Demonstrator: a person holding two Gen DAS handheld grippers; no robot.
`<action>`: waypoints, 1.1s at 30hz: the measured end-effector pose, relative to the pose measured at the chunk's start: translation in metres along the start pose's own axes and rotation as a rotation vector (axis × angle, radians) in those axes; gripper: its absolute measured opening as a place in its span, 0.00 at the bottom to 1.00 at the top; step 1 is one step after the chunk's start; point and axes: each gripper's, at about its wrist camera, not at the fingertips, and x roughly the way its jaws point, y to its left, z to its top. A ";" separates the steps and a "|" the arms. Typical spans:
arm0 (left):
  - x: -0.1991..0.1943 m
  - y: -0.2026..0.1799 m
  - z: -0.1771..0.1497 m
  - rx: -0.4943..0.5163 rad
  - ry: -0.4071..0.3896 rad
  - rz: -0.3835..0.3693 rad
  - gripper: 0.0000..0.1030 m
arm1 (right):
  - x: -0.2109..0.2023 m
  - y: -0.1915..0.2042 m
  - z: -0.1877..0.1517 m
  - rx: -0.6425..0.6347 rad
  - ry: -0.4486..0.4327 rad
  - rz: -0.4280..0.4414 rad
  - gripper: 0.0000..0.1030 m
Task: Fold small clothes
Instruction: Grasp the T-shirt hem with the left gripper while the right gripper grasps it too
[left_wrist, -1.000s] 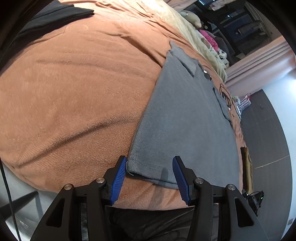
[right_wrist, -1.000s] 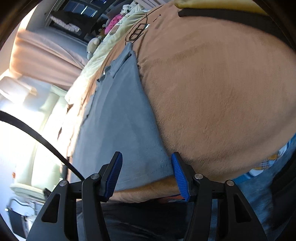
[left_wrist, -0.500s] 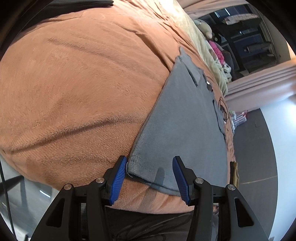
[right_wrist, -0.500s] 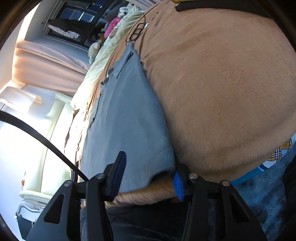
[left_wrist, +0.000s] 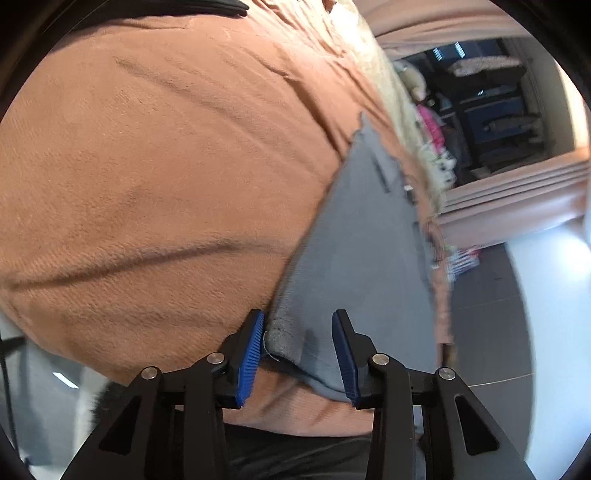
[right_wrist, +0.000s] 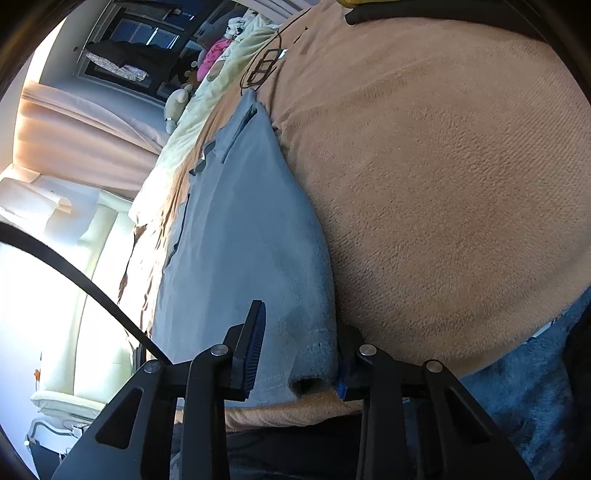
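Observation:
A grey polo shirt (left_wrist: 354, 258) lies flat on an orange-brown fleece blanket (left_wrist: 147, 184), collar at the far end. My left gripper (left_wrist: 297, 350) is open, its blue pads on either side of the shirt's near left hem corner, which curls up against the left pad. In the right wrist view the same shirt (right_wrist: 243, 236) runs away from me. My right gripper (right_wrist: 297, 350) is open around the near right hem corner; the fabric bulges between the jaws and the right finger sits under the shirt's edge.
The blanket (right_wrist: 443, 184) covers a bed. Pale bedding with soft toys (right_wrist: 207, 70) lies beyond the shirt's collar. A cream sofa (right_wrist: 74, 295) and curtains are at left. A black cable (right_wrist: 74, 273) crosses the right wrist view. Dark floor (left_wrist: 487, 314) lies beside the bed.
Both grippers have moved down and forward onto the shirt's near hem corners. The corners now bunch between the jaws. The right finger has slid under the shirt's edge.

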 end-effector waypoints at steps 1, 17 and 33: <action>-0.002 0.000 -0.001 -0.001 -0.003 -0.031 0.38 | -0.001 0.001 -0.001 -0.003 0.001 -0.001 0.27; 0.009 -0.014 0.002 0.021 0.008 0.047 0.38 | 0.001 0.007 0.006 -0.024 0.015 -0.028 0.27; 0.003 -0.006 0.003 -0.041 -0.013 0.132 0.07 | -0.008 0.007 0.011 -0.011 -0.021 -0.033 0.01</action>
